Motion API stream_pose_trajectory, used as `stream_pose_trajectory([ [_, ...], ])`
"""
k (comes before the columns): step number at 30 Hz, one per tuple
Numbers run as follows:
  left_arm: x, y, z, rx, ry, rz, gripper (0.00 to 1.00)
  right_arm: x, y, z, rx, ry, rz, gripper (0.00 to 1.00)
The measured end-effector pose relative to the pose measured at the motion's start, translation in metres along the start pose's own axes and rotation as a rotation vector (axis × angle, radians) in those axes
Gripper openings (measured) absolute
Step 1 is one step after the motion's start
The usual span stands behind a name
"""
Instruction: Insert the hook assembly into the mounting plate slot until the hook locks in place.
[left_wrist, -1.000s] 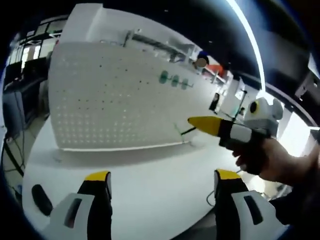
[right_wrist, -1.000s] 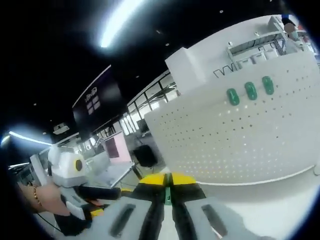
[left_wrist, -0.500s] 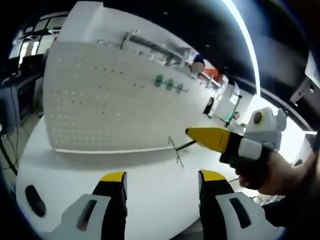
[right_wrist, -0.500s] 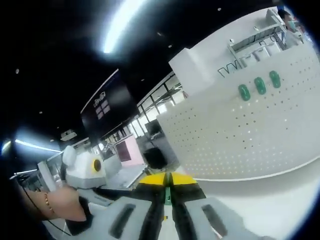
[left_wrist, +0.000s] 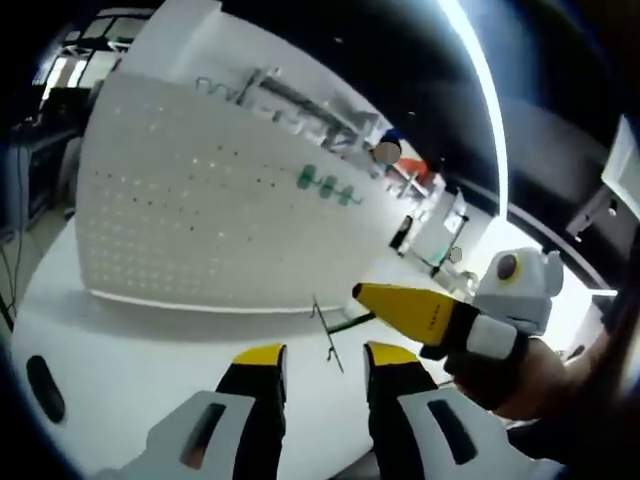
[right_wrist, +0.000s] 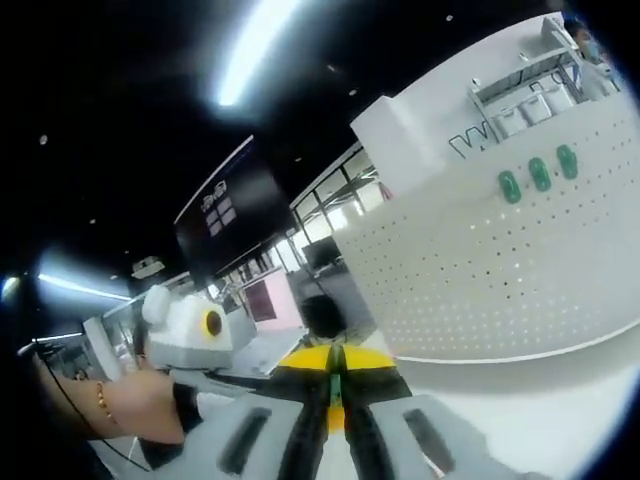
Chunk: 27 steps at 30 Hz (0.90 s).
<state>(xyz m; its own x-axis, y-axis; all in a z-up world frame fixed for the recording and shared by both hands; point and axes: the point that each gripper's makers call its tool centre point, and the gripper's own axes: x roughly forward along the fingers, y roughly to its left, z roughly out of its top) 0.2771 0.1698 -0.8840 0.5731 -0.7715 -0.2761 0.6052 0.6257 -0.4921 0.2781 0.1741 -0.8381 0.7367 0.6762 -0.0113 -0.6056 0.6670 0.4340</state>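
A white pegboard mounting plate (left_wrist: 200, 220) stands upright on the white table (left_wrist: 130, 340), with three green pieces (left_wrist: 325, 184) fixed near its upper right. My right gripper (left_wrist: 368, 294) comes in from the right, shut on a thin wire hook with a green stem (left_wrist: 328, 325). The hook hangs in front of the board's lower edge, just above the gap of my left gripper (left_wrist: 325, 355), whose yellow-tipped jaws stand a little apart. In the right gripper view my right gripper (right_wrist: 336, 358) is shut on the green stem (right_wrist: 335, 388), and the pegboard (right_wrist: 480, 280) fills the right side.
A small black object (left_wrist: 40, 385) lies on the table at the far left. A hand (right_wrist: 130, 410) with a bracelet shows at the lower left of the right gripper view. Shelving and office furniture stand behind the pegboard.
My left gripper's jaws have drawn closer together. The right gripper with the hook has come nearer, so the hook now hangs just above the left jaws' gap.
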Motion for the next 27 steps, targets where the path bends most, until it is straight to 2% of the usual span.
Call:
stream_pose_trajectory([
  [7, 0.0, -0.008, 0.0, -0.006, 0.005, -0.037, 0.18, 0.0, 0.007, 0.003, -0.009, -0.013, 0.012, 0.0],
  [15, -0.001, -0.007, 0.0, -0.038, 0.003, -0.042, 0.06, 0.0, 0.012, -0.001, -0.009, -0.006, 0.02, 0.0],
  [23, -0.002, -0.009, 0.001, -0.071, -0.006, -0.054, 0.04, -0.001, 0.018, 0.0, -0.043, -0.013, 0.024, 0.0],
  [27, -0.002, -0.007, 0.004, -0.069, -0.019, -0.035, 0.02, -0.002, 0.018, 0.0, -0.054, -0.009, 0.024, 0.0],
])
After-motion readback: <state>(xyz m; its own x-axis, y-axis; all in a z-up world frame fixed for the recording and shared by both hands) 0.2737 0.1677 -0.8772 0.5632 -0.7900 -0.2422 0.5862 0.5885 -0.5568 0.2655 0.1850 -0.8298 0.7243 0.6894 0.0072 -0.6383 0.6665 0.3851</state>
